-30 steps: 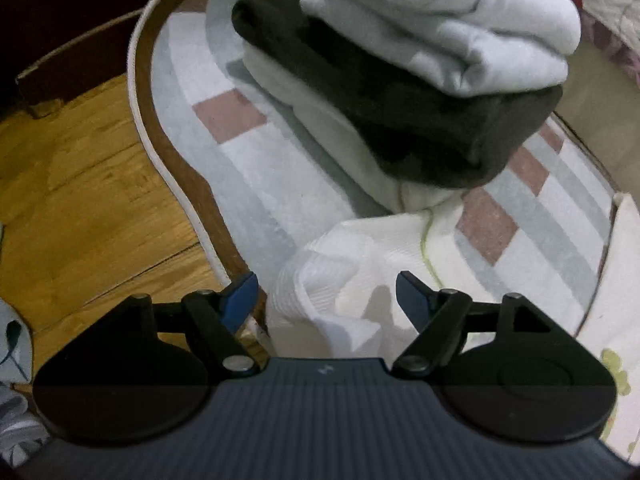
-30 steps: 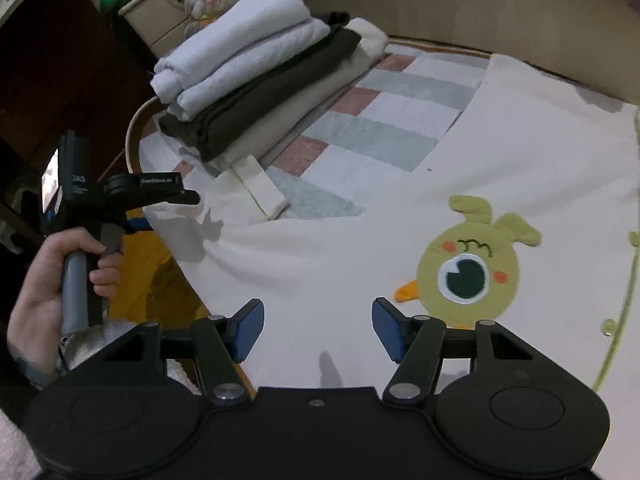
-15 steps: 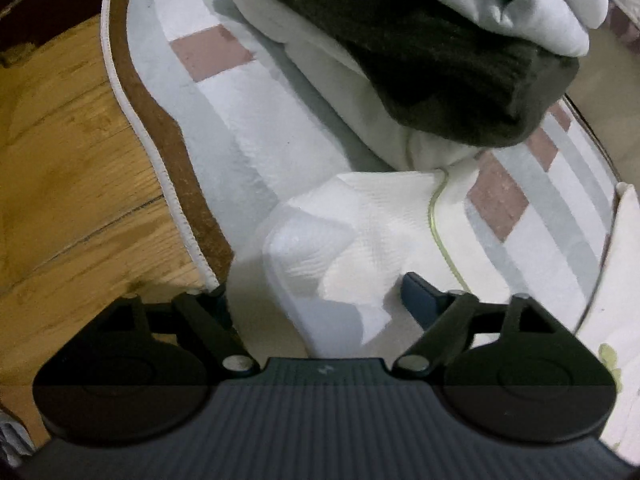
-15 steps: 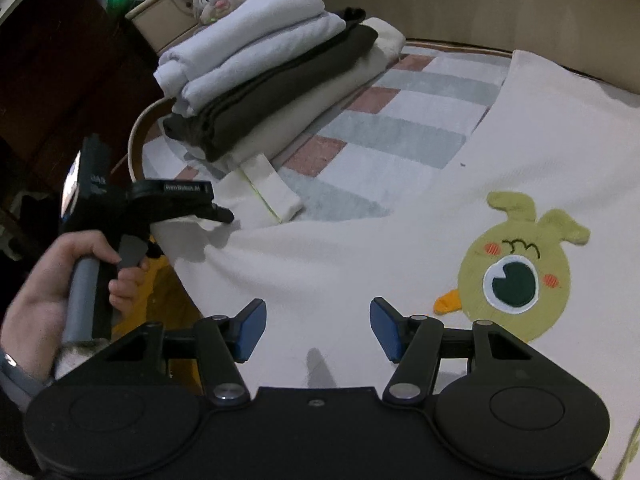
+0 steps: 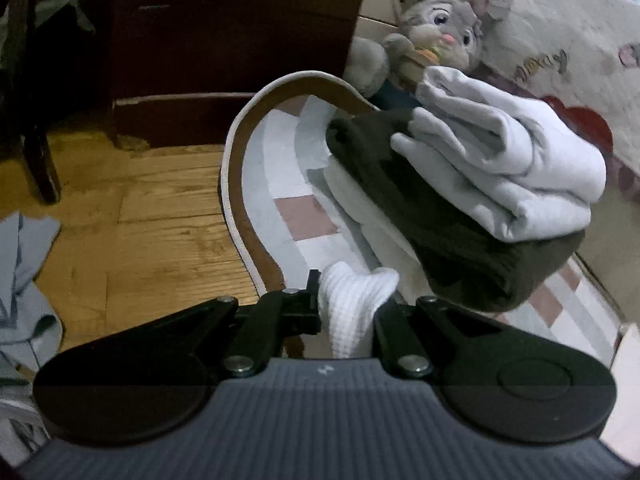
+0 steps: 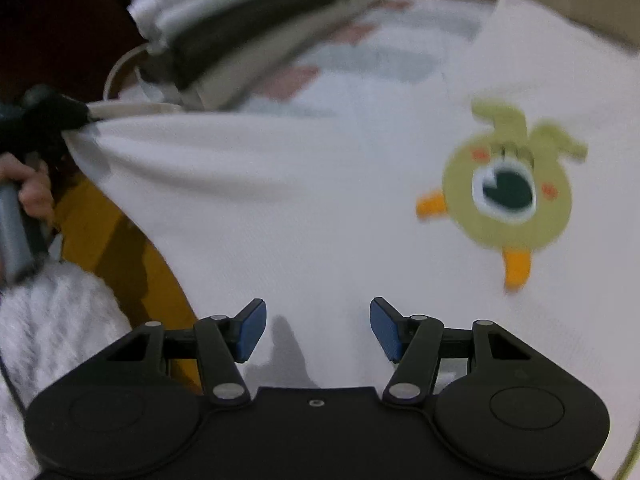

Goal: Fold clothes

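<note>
A white shirt (image 6: 320,200) with a green cartoon patch (image 6: 508,196) lies spread over the checked rug. My left gripper (image 5: 348,308) is shut on a bunched corner of the white shirt (image 5: 352,296) and holds it lifted; it also shows in the right wrist view (image 6: 76,118), pulling the shirt edge taut. My right gripper (image 6: 316,330) is open and empty just above the shirt's near part. A stack of folded clothes (image 5: 480,192), white on dark on cream, sits on the rug beyond the left gripper and also shows in the right wrist view (image 6: 248,20).
The checked rug (image 5: 288,168) has a brown border with a white edge and lies on a wooden floor (image 5: 140,220). A grey plush rabbit (image 5: 436,36) and dark wooden furniture (image 5: 220,20) stand behind. A grey garment (image 5: 20,280) lies on the floor at left.
My left gripper has closed on the shirt corner and lifted it, pulling the edge taut. My right gripper has moved closer over the shirt and stays open.
</note>
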Available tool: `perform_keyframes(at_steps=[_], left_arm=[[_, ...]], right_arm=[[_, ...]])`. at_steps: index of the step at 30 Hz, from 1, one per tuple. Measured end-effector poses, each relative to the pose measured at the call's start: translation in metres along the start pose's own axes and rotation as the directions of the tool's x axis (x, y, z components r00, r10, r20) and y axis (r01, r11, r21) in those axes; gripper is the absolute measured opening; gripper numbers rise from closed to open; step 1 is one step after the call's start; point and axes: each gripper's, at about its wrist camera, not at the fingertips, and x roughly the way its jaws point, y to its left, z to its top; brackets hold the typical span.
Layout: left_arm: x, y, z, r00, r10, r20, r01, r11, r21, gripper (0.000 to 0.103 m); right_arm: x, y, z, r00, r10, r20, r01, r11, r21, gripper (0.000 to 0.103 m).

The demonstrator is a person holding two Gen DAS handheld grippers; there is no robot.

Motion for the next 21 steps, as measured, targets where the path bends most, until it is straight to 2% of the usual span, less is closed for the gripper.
perform_keyframes(at_steps=[2,4,5,6,7,8,9,10,11,13,14,16,17,18,19,20,21], left_arm=[[-0.007,0.000,0.001,0.998,-0.045,0.041,0.045,0.999,-0.022,0.004],[-0.017,-0.009,0.001,0.991,-0.091,0.096,0.091,0.996,0.004,0.004],[-0.023,-0.017,0.000,0.988,-0.091,0.121,0.087,0.995,0.039,0.004],[-0.030,-0.030,-0.003,0.985,-0.081,0.153,0.063,0.991,0.120,0.004],[-0.037,-0.041,-0.008,0.979,-0.102,0.176,0.066,0.978,0.198,0.004],[-0.043,-0.050,-0.011,0.973,-0.142,0.183,0.093,0.964,0.250,0.004],[-0.050,-0.056,-0.014,0.963,-0.212,0.166,0.163,0.950,0.265,0.004],[-0.059,-0.059,-0.017,0.944,-0.301,0.134,0.263,0.933,0.246,0.004],[-0.070,-0.065,-0.022,0.919,-0.380,0.109,0.348,0.908,0.234,0.004],[-0.099,-0.086,-0.038,0.850,-0.524,0.053,0.492,0.826,0.277,0.004],[-0.114,-0.098,-0.049,0.803,-0.596,0.009,0.567,0.768,0.297,0.004],[-0.139,-0.122,-0.077,0.685,-0.719,-0.118,0.714,0.630,0.306,0.004],[-0.147,-0.133,-0.095,0.626,-0.752,-0.206,0.773,0.563,0.292,0.004],[-0.155,-0.143,-0.112,0.559,-0.776,-0.291,0.826,0.494,0.271,0.004],[-0.158,-0.153,-0.130,0.511,-0.770,-0.381,0.859,0.443,0.257,0.004],[-0.157,-0.161,-0.150,0.481,-0.738,-0.473,0.876,0.411,0.252,0.004],[-0.154,-0.170,-0.170,0.469,-0.682,-0.561,0.882,0.390,0.264,0.005]], right_arm=[[0.001,-0.002,-0.004,1.000,0.011,0.005,-0.011,1.000,0.001,0.064],[0.001,-0.006,-0.005,1.000,0.026,0.011,-0.027,1.000,0.015,0.064],[0.000,-0.009,-0.005,0.999,0.037,0.011,-0.037,0.999,0.034,0.064],[-0.001,-0.012,-0.004,0.999,0.047,0.011,-0.048,0.997,0.056,0.063],[-0.003,-0.017,-0.003,0.998,0.059,0.005,-0.059,0.994,0.087,0.063],[-0.008,-0.022,-0.001,0.997,0.071,-0.002,-0.070,0.990,0.123,0.063],[-0.017,-0.027,0.000,0.996,0.084,0.007,-0.084,0.985,0.148,0.063],[-0.031,-0.033,0.001,0.995,0.096,0.033,-0.100,0.981,0.165,0.063],[-0.047,-0.040,0.002,0.993,0.098,0.064,-0.108,0.977,0.182,0.063],[-0.081,-0.057,0.001,0.988,0.088,0.123,-0.114,0.969,0.219,0.063],[-0.098,-0.067,0.000,0.985,0.080,0.153,-0.115,0.964,0.238,0.063],[-0.130,-0.089,-0.005,0.976,0.059,0.211,-0.118,0.953,0.279,0.063],[-0.144,-0.100,-0.010,0.970,0.052,0.236,-0.124,0.945,0.303,0.063],[-0.156,-0.111,-0.016,0.965,0.047,0.258,-0.133,0.935,0.329,0.063],[-0.166,-0.121,-0.023,0.961,0.042,0.274,-0.141,0.925,0.353,0.063],[-0.172,-0.130,-0.030,0.959,0.034,0.281,-0.142,0.916,0.375,0.063],[-0.176,-0.138,-0.037,0.960,0.021,0.278,-0.134,0.909,0.394,0.063]])
